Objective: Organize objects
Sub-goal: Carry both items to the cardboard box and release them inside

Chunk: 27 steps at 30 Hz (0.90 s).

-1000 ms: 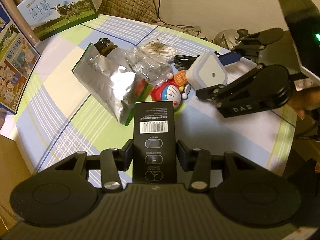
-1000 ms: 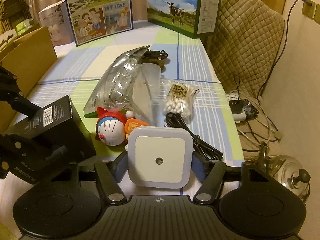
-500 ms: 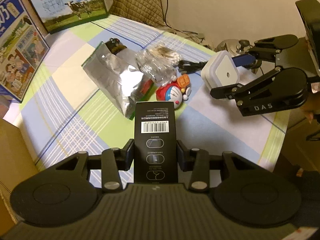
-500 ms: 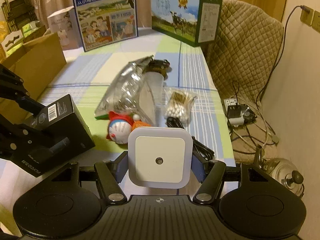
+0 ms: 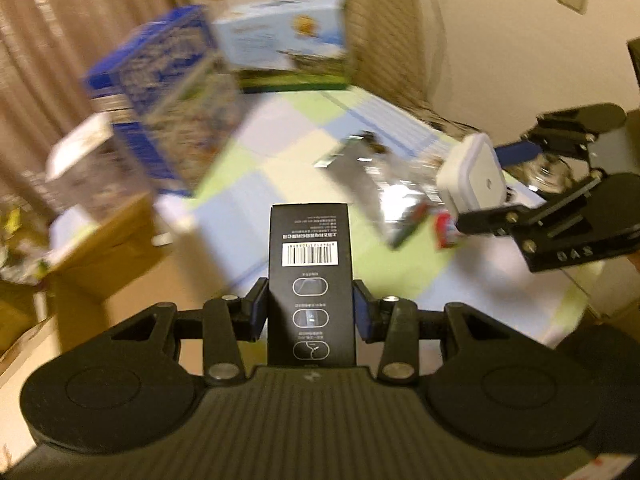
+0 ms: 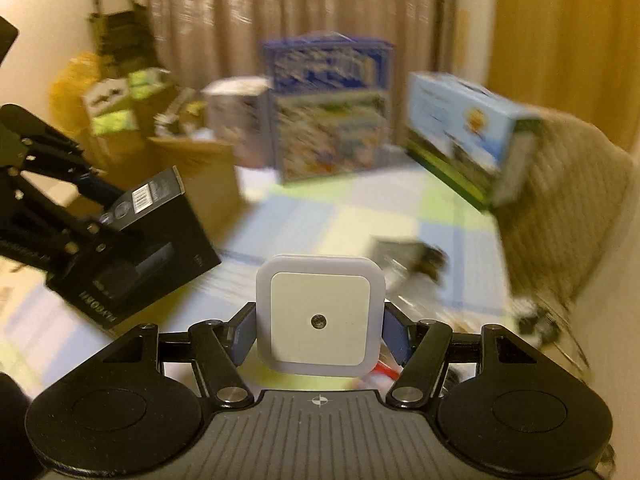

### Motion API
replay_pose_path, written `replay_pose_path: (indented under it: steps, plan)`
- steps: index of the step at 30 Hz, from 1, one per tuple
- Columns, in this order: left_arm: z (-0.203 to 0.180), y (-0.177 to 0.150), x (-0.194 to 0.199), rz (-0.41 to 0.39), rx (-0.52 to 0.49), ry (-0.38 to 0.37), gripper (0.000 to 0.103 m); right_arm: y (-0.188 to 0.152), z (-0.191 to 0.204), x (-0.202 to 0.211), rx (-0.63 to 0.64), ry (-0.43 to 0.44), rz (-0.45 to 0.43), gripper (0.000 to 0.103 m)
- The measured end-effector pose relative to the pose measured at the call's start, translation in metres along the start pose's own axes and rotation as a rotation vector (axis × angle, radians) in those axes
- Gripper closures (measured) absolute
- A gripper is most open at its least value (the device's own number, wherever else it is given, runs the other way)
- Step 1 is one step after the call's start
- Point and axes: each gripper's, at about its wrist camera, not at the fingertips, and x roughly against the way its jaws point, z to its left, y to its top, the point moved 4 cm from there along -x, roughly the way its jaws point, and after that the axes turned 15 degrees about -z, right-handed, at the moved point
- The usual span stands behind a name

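Both grippers have risen, apparently above the table: left gripper clamps black box, right gripper night light

Two wrist fisheyes above the checked table, seemingly facing the same boxes.

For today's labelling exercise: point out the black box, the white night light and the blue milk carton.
black box (image 5: 310, 256), left wrist view, on its barcode label.
white night light (image 6: 320, 322), right wrist view, on its centre sensor.
blue milk carton (image 6: 330, 112), right wrist view, on its blurred front face.
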Motion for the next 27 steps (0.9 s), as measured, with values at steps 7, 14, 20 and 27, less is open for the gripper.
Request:
replay_pose_path:
  steps: [7, 14, 20, 27]
  plan:
    - [0.092, -0.017, 0.048, 0.007, 0.073, 0.152, 0.066, 0.044, 0.088, -0.038, 0.008, 0.174, -0.016, 0.041]
    - [0.146, -0.046, 0.048, 0.017, 0.138, 0.212, 0.066, 0.049, 0.157, -0.098, 0.042, 0.244, 0.041, 0.041]
    - [0.166, -0.073, 0.031, 0.032, 0.18, 0.198, 0.066, 0.038, 0.188, -0.133, 0.093, 0.264, 0.093, 0.041]
    - [0.176, -0.096, 0.01, 0.046, 0.224, 0.175, 0.066, 0.026, 0.198, -0.154, 0.128, 0.268, 0.125, 0.041]
